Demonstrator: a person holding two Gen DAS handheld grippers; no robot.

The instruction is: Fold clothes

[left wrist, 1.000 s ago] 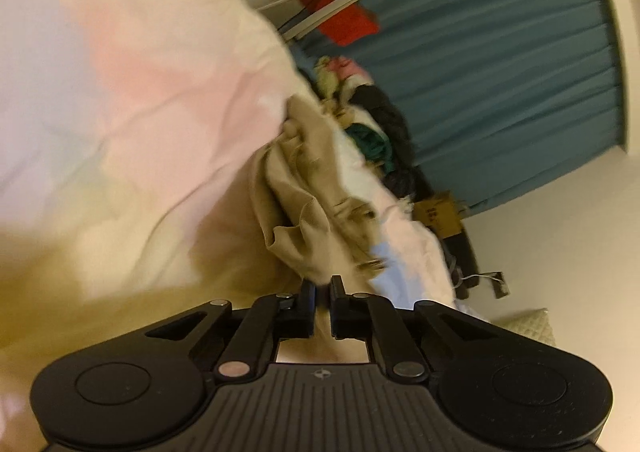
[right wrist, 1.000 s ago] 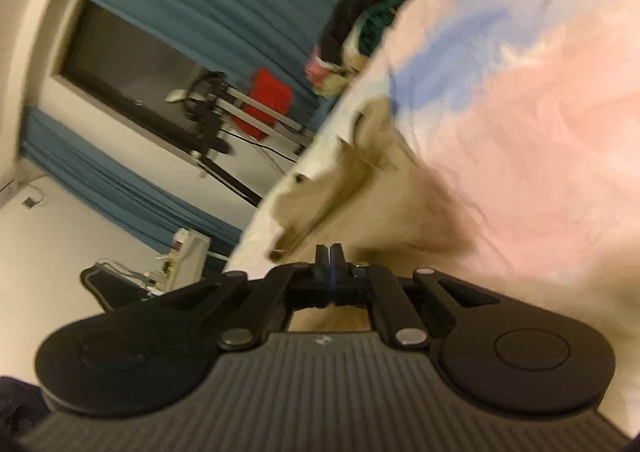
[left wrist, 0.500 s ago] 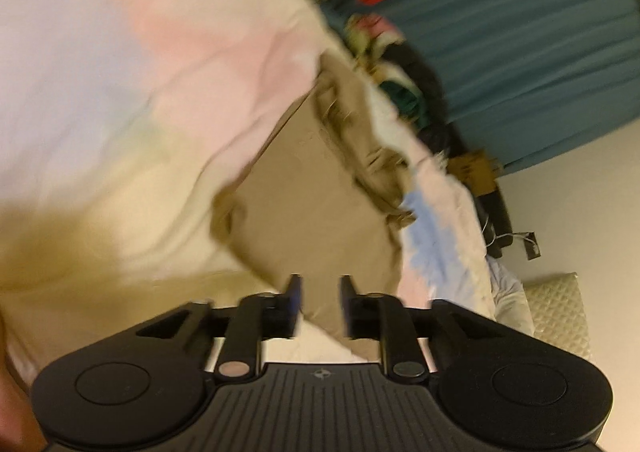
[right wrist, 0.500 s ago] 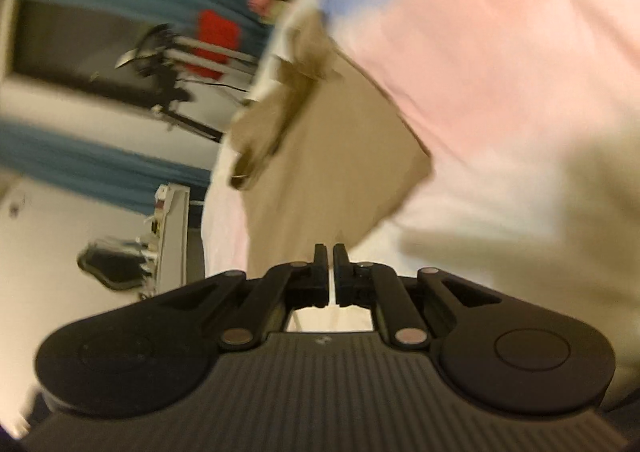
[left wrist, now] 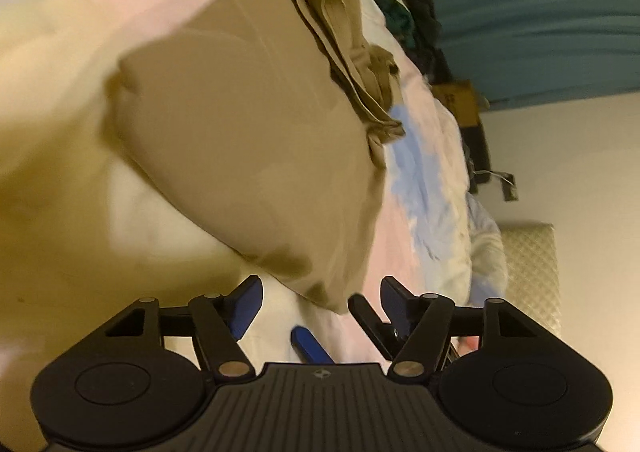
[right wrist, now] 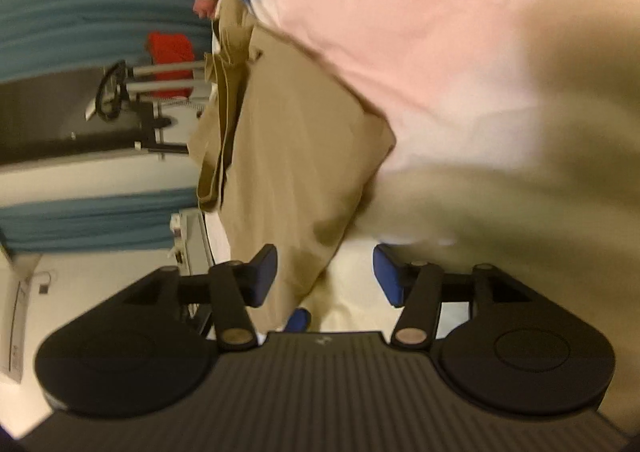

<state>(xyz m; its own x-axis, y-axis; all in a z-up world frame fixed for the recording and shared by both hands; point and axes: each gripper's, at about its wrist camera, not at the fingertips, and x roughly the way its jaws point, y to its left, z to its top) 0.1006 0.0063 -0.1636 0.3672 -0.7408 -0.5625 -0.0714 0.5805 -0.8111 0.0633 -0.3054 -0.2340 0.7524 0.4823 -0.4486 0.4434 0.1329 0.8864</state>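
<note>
A tan garment (left wrist: 248, 124) lies folded flat on a pastel bedspread (left wrist: 420, 180), its waistband end bunched at the far side. My left gripper (left wrist: 320, 292) hovers at the near corner of the garment, its jaws opening, and the cloth corner sits between the blue pads untouched. In the right wrist view the same tan garment (right wrist: 296, 156) stretches away, and my right gripper (right wrist: 324, 272) has its jaws opening around the near edge, with the pads clear of the cloth. A blue pad of the other gripper (right wrist: 298, 320) shows low between the fingers.
A pile of dark and coloured clothes (left wrist: 408, 8) lies at the far end of the bed. Teal curtains (left wrist: 540, 12) hang behind. A cardboard box (left wrist: 460, 100) and a quilted headboard (left wrist: 528, 256) stand at the right. A metal rack with a red cloth (right wrist: 168, 52) stands to the left.
Both grippers came down toward the bed and let go of the tan garment, going from shut to open. The garment now lies flat instead of hanging bunched.
</note>
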